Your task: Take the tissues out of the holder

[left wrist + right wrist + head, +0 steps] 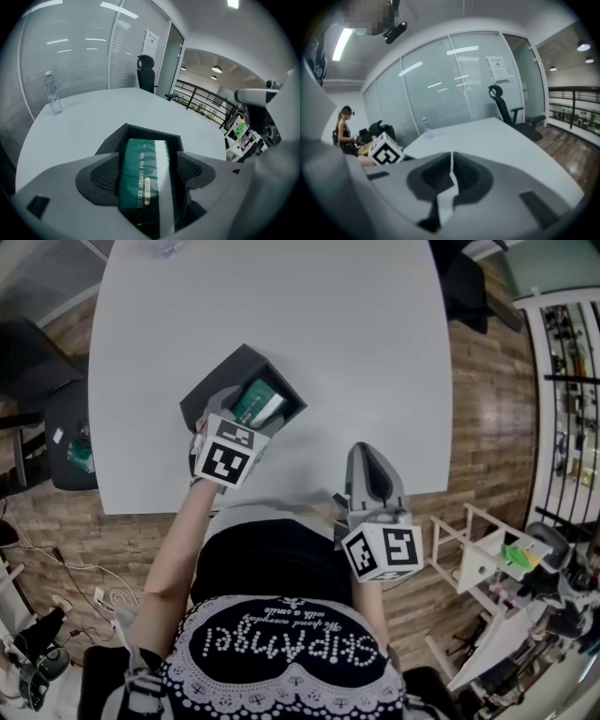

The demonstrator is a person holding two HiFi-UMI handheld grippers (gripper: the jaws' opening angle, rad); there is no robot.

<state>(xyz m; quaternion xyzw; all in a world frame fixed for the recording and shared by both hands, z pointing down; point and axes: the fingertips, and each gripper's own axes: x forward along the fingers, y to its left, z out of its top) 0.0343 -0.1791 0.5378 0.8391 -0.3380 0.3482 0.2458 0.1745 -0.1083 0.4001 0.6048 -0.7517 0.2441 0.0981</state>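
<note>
Grips green tissue pack (140,164) with left tongs (146,172), pack inside black holder (220,381) left of centre on surface (328,334). Holds right tongs (451,176) shut, empty, at near edge. Only in right gripper view: seated person (345,131) far left.

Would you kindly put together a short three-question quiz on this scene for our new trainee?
1. True or false: the right gripper has its jaws together with nothing between them.
2. What stands between the jaws of the left gripper? A) a water bottle B) the green tissue pack C) a chair
3. Fill in: the tissue pack sits inside the black ____ on the table.
Key: 1 true; 2 B; 3 holder.
</note>
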